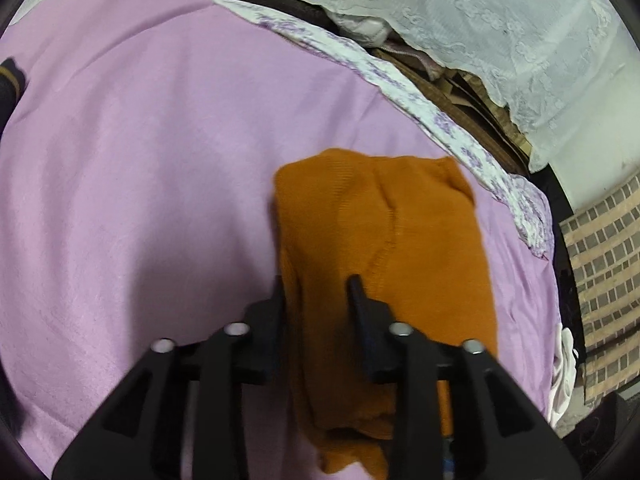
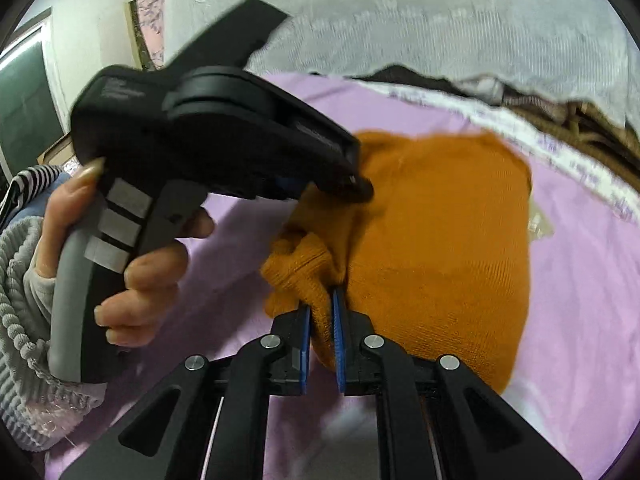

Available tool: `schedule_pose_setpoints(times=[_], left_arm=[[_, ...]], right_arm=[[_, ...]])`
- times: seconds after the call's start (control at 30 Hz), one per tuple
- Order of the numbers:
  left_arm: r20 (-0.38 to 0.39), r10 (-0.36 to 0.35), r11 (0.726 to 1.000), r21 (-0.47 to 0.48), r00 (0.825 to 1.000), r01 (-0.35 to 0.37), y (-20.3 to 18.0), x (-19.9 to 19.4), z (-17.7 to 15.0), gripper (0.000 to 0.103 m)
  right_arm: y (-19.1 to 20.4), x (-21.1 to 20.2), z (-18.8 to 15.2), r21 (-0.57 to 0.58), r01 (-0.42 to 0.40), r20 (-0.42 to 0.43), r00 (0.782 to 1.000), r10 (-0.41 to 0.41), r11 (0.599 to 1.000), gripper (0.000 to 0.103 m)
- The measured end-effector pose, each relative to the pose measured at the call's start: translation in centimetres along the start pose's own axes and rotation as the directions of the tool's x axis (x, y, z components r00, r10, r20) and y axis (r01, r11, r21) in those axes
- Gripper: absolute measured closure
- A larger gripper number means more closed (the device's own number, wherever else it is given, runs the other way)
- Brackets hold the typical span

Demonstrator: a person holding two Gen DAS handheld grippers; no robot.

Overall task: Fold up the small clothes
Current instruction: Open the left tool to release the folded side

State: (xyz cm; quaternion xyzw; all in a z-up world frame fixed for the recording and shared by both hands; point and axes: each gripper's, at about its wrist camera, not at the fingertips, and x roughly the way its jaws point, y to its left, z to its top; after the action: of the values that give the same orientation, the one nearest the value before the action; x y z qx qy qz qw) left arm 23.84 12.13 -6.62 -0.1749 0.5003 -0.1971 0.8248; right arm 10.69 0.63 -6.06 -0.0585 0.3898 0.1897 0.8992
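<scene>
We see a lilac sheet with a floral border, white lace cloth behind it, and a brick-patterned surface at right.

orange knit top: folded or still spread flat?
Partly folded. The orange knit top lies doubled over on the pink sheet, one bunched edge pinched in the right gripper.

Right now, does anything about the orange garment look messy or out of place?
Yes. The orange garment lies mostly flat on the pink sheet, but its near left corner is bunched into a lump, pinched in the right tool.
</scene>
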Motion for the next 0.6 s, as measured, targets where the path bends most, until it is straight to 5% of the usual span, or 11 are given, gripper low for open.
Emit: schedule_pose_setpoints(times=[0.23, 0.4, 0.6], left_arm=[[0.037, 0.008, 0.999, -0.047, 0.999, -0.007, 0.7, -1.5, -0.4, 0.055], [0.126, 0.034, 0.999, 0.016, 0.991, -0.036, -1.1, -5.2, -1.1, 0.055], [0.103, 0.010, 0.988, 0.150, 0.995, -0.026, -5.2, -4.9, -3.3, 0.047]], right_arm=[[-0.5, -1.3, -0.5, 0.013, -0.041, -0.002, 0.999, 0.041, 0.999, 0.088], [-3.6, -5.1, 0.1, 0.097, -0.161, 0.050, 0.986, 0.157, 0.982, 0.083], [-10.8, -5.7, 2.3, 0.309, -0.132, 0.110, 0.989, 0.102, 0.942, 0.083]])
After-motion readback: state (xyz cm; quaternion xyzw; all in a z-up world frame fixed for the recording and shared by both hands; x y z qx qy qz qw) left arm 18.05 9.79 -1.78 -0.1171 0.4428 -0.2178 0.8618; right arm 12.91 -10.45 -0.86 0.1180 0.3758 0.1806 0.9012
